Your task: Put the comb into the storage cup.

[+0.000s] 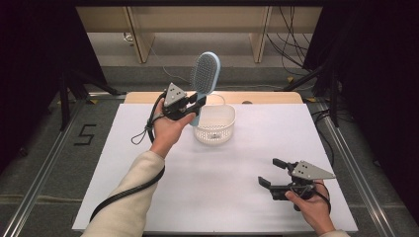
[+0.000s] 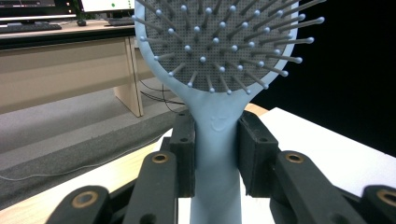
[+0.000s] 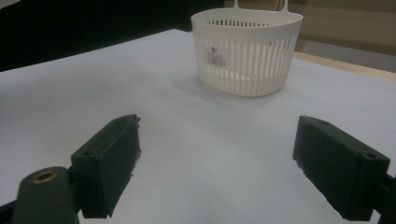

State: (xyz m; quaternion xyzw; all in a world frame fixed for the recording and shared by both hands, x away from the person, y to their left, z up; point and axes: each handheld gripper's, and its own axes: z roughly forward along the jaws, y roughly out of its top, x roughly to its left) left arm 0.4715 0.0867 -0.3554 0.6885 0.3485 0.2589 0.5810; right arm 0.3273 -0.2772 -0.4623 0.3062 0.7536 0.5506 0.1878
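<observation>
While the left gripper clamps the blue hairbrush handle upright between its jaws, the right gripper gapes, white basket ahead of it.

Evenly and softly lit from above, with faint shadows on the white table and none hard. Dark, nearly black at both sides of the high view. Bristles of the hairbrush sharp in the left gripper view, background soft. Near pads blurred in the right gripper view; basket slightly soft, mild grain throughout.
</observation>
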